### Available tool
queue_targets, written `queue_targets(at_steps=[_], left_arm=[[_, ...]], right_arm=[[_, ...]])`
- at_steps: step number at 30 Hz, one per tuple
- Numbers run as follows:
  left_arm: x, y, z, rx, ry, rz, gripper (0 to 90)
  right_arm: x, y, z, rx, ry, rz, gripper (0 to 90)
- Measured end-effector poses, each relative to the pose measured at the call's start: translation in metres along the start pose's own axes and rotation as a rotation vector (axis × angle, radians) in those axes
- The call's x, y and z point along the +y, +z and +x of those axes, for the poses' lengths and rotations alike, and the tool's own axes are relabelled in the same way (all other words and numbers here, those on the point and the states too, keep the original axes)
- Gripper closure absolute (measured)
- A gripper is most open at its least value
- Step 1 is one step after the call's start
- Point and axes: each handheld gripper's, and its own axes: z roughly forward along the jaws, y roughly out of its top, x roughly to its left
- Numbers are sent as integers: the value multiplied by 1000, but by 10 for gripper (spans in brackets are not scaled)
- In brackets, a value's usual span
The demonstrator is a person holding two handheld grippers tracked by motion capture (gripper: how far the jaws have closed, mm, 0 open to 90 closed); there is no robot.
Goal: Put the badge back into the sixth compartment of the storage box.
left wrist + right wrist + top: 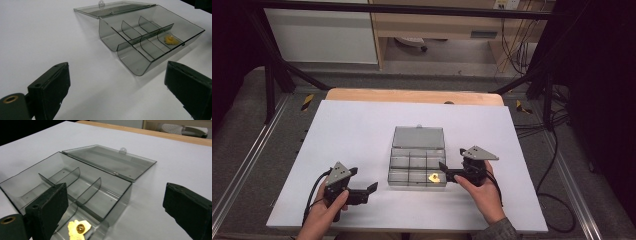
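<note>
I find the gold pin [79, 228] small, light, rigid, lying in the clear organizer box [417, 165]; pinch its edges. Right gripper [445, 171] and left gripper [371, 188]: jaws wide, empty.

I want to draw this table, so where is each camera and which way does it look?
High view: above the person's side, looking forward and down at the white table; both hands, the left gripper and the right gripper show.
Left gripper view: rides on the left gripper, looking across the table at the clear box; its two black jaws show.
Right gripper view: rides on the right gripper, close over the box; its black jaws show.
All three share the open box and the small yellow piece in it.
</note>
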Motion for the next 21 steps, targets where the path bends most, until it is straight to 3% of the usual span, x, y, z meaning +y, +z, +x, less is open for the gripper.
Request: queue_targets(at_steps=[14, 21], left_arm=[[1, 0, 3, 3, 12, -6, 65], [1, 0, 4, 7, 14, -5, 65]], right_arm=[[-6, -9, -39, -68, 64, 62, 70], [-11, -9, -49, -86, 71, 99, 72]])
